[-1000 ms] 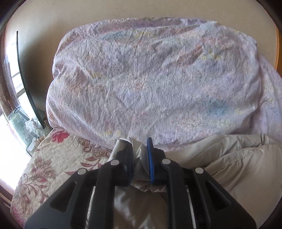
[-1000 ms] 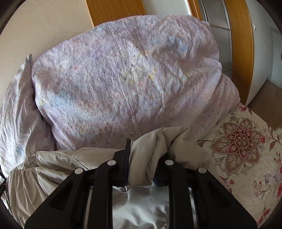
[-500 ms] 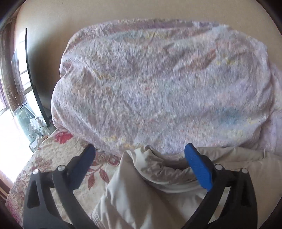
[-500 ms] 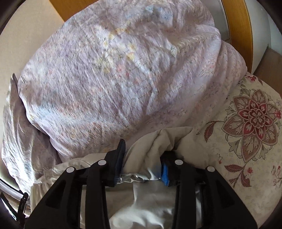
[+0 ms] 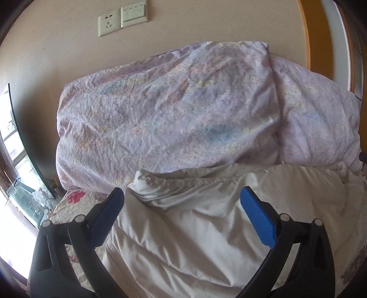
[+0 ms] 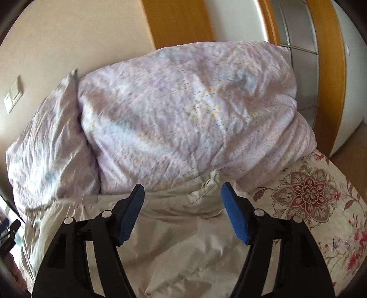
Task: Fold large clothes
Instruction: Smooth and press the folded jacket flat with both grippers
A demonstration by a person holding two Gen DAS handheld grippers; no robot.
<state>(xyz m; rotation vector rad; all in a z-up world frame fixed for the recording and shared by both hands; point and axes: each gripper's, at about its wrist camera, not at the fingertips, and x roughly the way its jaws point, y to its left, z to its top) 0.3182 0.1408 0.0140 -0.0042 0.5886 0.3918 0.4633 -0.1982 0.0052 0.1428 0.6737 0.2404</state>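
Beige wall [image 5: 57,57] backs everything I can see, with a socket plate and switch [image 5: 122,19] high on it and wooden door trim [image 6: 179,20] off to the right side. Below that runs the bed, its floral bedspread [image 6: 309,197] showing at both outer edges. Piled against the wall is a bulky lilac duvet [image 5: 165,114], rumpled and taking up most of both views.

In front of it, touching its lower edge, lies the garment I'm folding: a large pale beige jacket [image 5: 195,229], puffy and creased, spread across the bedspread. Its far edge sits bunched right against the duvet, and the fabric looks doubled over, so I judge at least one fold is laid down. It is not yet a tidy packet; the wrinkles and loose edge suggest further folds and some smoothing remain.

My left gripper [image 5: 183,201] hovers over the jacket's left portion with its jaws spread wide and nothing between them. My right gripper [image 6: 183,201] hangs over the right portion, jaws likewise apart and empty, the view slightly blurred.
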